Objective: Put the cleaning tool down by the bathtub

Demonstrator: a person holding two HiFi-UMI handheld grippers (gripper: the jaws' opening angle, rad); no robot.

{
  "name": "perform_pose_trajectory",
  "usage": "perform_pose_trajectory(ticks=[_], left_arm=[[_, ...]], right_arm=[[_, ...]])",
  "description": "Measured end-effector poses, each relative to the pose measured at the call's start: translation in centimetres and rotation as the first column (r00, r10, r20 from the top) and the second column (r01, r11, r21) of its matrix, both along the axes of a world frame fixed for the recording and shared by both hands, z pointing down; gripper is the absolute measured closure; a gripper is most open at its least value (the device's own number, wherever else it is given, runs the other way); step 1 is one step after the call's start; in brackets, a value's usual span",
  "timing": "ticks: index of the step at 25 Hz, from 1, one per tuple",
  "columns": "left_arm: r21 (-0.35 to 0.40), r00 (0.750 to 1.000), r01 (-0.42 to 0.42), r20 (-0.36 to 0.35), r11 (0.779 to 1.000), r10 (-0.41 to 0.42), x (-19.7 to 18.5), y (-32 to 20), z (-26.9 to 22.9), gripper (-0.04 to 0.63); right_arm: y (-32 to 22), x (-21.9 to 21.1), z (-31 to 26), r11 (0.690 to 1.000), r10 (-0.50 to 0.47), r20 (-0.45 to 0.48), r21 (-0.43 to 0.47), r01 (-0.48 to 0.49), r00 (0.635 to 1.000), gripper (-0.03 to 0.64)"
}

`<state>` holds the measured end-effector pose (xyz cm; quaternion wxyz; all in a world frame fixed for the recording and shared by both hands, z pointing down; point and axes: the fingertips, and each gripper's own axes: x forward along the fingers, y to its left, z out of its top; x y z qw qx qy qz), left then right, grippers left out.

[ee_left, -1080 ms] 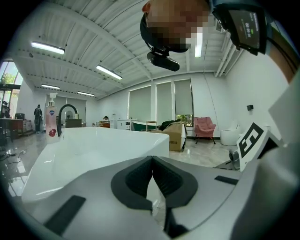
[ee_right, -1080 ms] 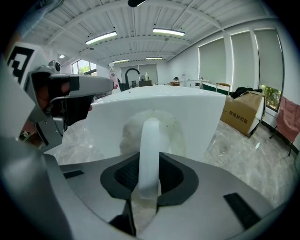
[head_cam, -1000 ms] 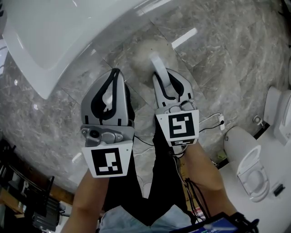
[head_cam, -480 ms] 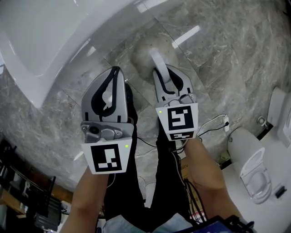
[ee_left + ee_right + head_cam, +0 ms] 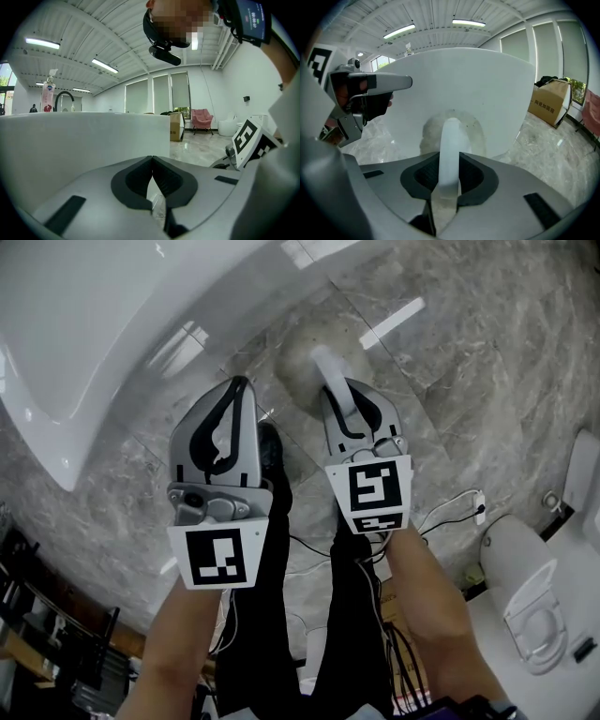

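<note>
White bathtub (image 5: 487, 93) wall looms just beyond the right gripper (image 5: 449, 176), and the marble floor (image 5: 469, 381) is seen nearer than a second ago: both grippers are being lowered together. The cleaning tool (image 5: 323, 371) is pinched by its pale handle between the right fingers, its round head ahead of them and beside the tub. Whether it touches the floor cannot be told, but set-down is judged close. The left gripper (image 5: 152, 161) is empty, fingers pressed together.

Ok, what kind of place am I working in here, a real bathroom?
Probably a bathroom mock-up inside a big open hall, not a private bathroom. A white bathtub and a toilet stand on a marble floor, yet the left gripper view shows a pink chair and tall windows beyond.
</note>
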<state>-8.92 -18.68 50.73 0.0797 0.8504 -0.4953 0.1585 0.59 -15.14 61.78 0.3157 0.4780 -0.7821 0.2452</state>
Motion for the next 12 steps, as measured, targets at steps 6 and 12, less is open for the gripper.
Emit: perform_pose_trajectory(ticks=[6, 12], left_arm=[[0.000, 1.000, -0.023, 0.001, 1.000, 0.023, 0.7, -0.3, 2.4, 0.578], [0.006, 0.999, -0.051, 0.007, 0.999, 0.051, 1.6, -0.2, 4.1, 0.578]], right_arm=[[-0.1, 0.1, 3.1, 1.000, -0.017, -0.008, -0.019, 0.017, 1.000, 0.520], [-0.2, 0.8, 5.6, 1.000, -0.010, -0.016, -0.030, 0.010, 1.000, 0.520]])
